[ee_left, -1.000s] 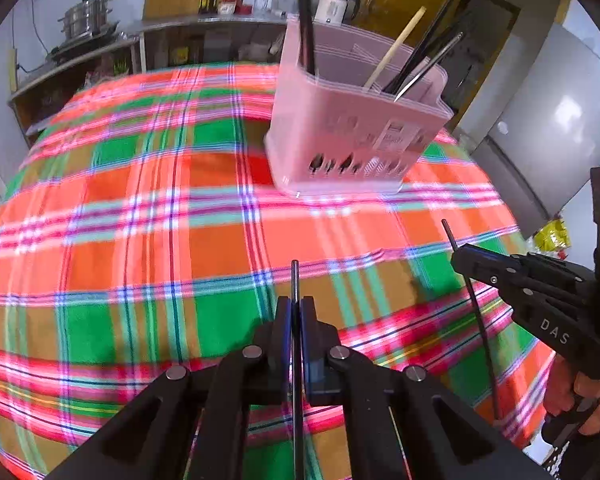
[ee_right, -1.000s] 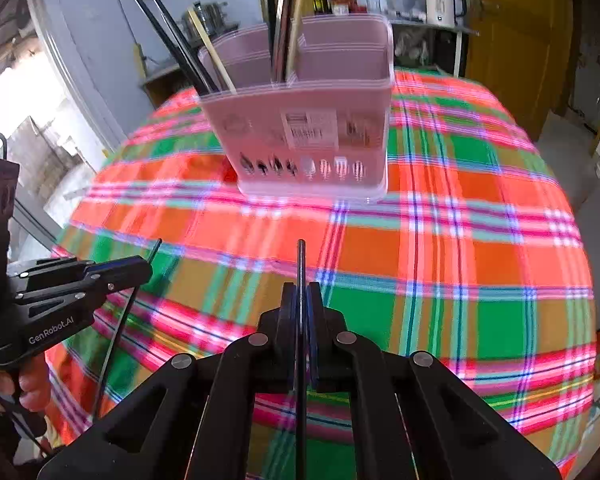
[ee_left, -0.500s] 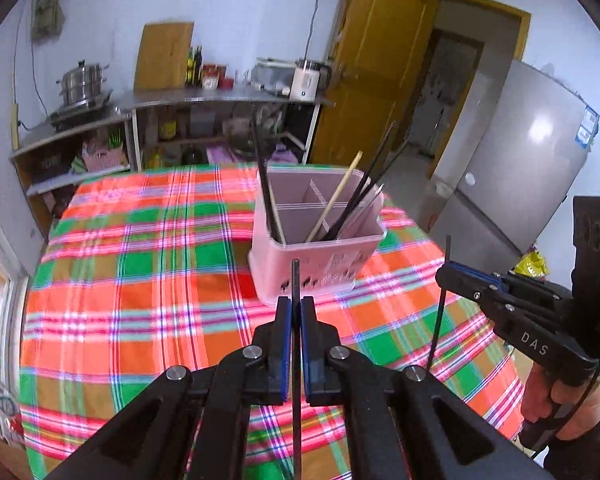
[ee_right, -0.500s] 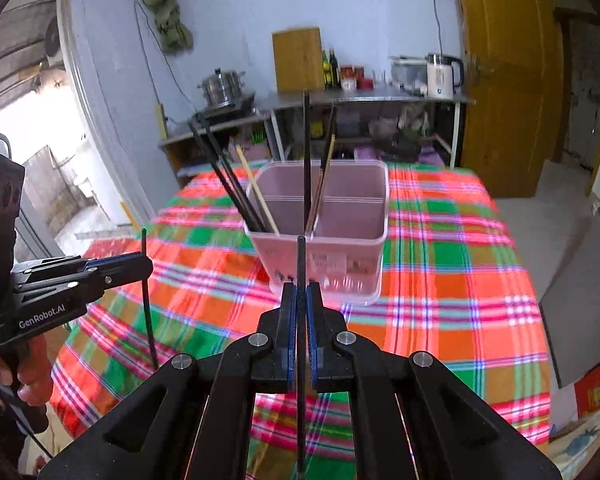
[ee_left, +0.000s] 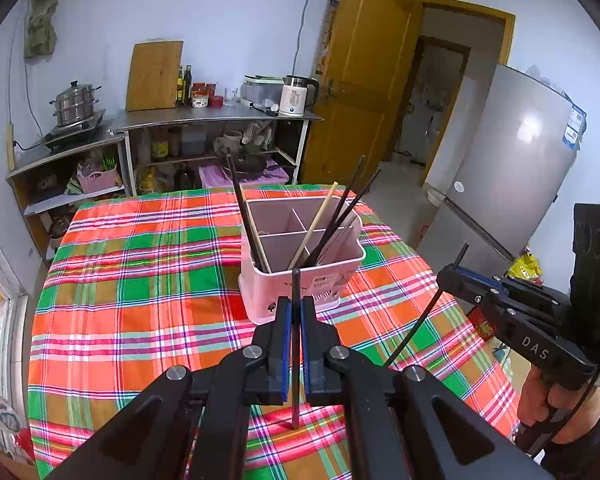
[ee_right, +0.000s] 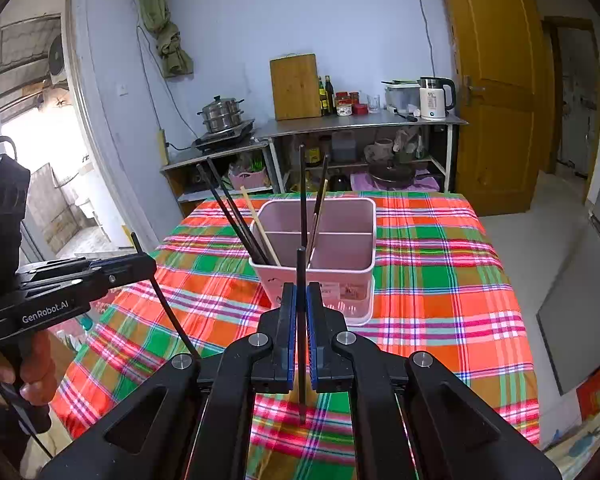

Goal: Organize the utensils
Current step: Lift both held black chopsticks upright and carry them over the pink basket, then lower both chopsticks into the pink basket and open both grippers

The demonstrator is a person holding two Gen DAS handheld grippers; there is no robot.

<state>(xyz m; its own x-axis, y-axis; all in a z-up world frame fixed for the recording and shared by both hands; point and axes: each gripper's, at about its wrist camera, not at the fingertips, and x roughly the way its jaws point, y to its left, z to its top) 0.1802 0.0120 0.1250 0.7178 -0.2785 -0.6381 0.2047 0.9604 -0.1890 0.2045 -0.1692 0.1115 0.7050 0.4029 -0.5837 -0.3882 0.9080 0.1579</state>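
Observation:
A pink divided utensil holder (ee_left: 260,280) (ee_right: 356,280) stands on the plaid tablecloth (ee_left: 140,300) and has several chopsticks leaning in its compartments. My left gripper (ee_left: 296,304) is shut on a black chopstick (ee_left: 296,280) held upright, in the air in front of the holder. My right gripper (ee_right: 300,292) is shut on another black chopstick (ee_right: 301,264), also upright and short of the holder. Each wrist view shows the other gripper off to the side: the right gripper (ee_left: 446,276) and the left gripper (ee_right: 150,264), each with its chopstick slanting down.
A metal counter (ee_left: 220,120) with a kettle (ee_left: 296,98), bottles and a steamer pot (ee_left: 74,104) stands beyond the table. A grey fridge (ee_left: 520,168) is to the right, near a yellow door (ee_right: 496,80). A hand (ee_right: 32,364) grips the left handle.
Both grippers have risen with their chopsticks still held. The holder has gone from close and large to farther and lower in both views, and the room behind has come into sight.

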